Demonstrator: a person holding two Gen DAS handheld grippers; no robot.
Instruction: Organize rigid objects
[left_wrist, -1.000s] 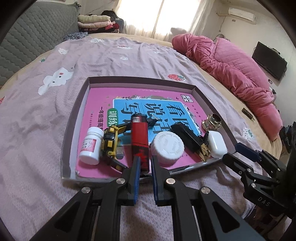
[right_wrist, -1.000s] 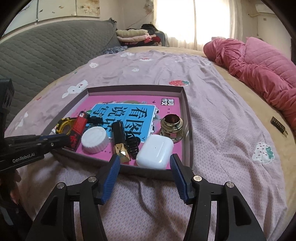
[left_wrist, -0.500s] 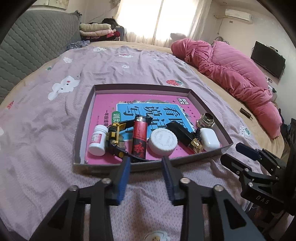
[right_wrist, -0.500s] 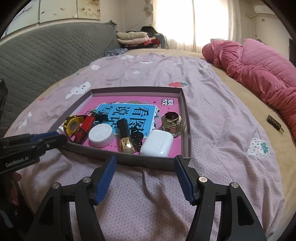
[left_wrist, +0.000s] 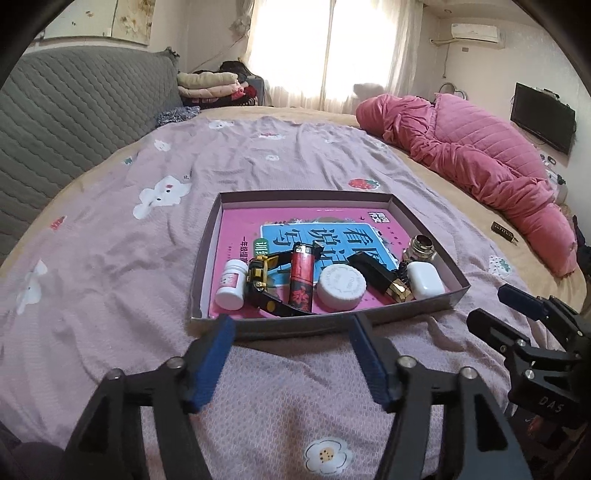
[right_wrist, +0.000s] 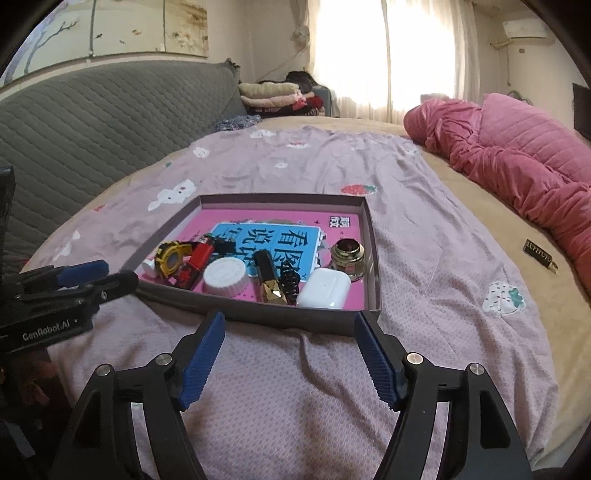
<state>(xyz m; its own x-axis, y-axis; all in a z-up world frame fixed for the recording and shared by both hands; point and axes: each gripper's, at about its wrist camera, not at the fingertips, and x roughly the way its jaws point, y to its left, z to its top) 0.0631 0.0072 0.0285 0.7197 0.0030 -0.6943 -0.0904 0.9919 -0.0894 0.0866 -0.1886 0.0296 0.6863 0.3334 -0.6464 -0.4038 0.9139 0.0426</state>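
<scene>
Left gripper (left_wrist: 290, 354) spread wide, grasping nothing, poised over the bedspread (left_wrist: 110, 258) just short of the tray (left_wrist: 207, 258) near wall. Right gripper (right_wrist: 290, 354) likewise spread and empty, just short of the same wall. Inside the tray, along its near wall, a row from left: white bottle (left_wrist: 231, 278), yellow tape measure (left_wrist: 260, 277), red lighter (left_wrist: 301, 275), white cap (left_wrist: 341, 286), black-gold lipstick (left_wrist: 380, 277), earbud case (left_wrist: 424, 278). Brass jar (left_wrist: 421, 249) sits behind the case.
</scene>
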